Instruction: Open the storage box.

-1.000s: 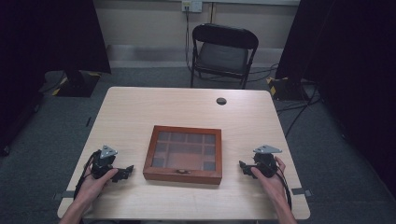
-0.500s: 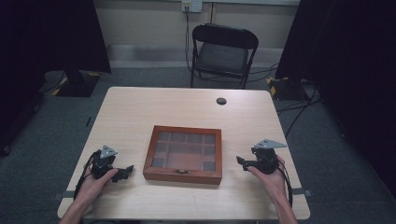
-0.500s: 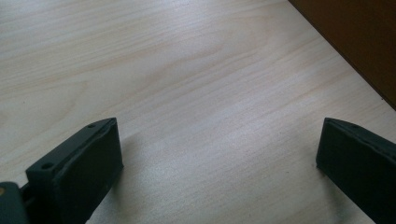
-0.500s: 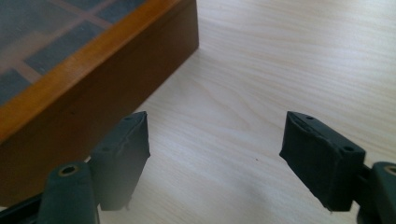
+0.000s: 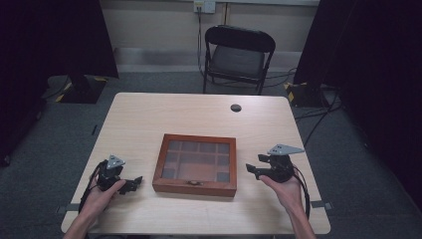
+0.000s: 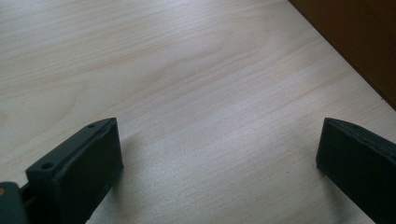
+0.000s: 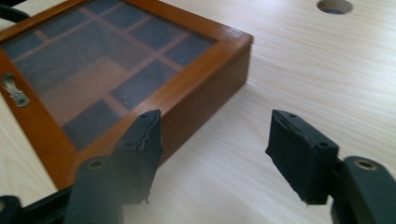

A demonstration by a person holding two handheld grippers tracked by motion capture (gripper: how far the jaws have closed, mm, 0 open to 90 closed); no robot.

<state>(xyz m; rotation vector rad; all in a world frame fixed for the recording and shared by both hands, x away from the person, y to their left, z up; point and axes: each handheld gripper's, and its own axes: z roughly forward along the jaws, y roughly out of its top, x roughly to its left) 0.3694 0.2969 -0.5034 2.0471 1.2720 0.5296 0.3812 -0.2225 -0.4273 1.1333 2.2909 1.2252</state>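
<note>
- The left tool [image 5: 133, 183] rests low on the table [image 5: 149, 119] at the near left, held by the person's left hand [image 5: 102, 195]. Its jaws stand wide apart with nothing between them; in the left gripper view only bare wood grain lies between the two black pads.
- The right tool [image 5: 251, 170] is held just above the table at the near right by the right hand [image 5: 286, 191]. Its jaws are likewise spread and empty, and they point toward the right side of the wooden box [image 5: 195, 163].
- The wooden box sits flat at the middle of the table, between the two tools and apart from both. Its glass-paned lid [image 7: 88, 51] lies shut, and the small metal clasp [image 7: 13, 91] at the front edge appears fastened, though this is too small to confirm.
- Judgement: the work on the box is at its start. Neither tool touches the box, and the lid is not yet raised. The approach, the contact and any opening or moving all remain to be done.
- Farther off, a round cable hole [image 5: 236, 107] lies near the far table edge, and a folding chair [image 5: 238, 55] stands beyond it.
</note>
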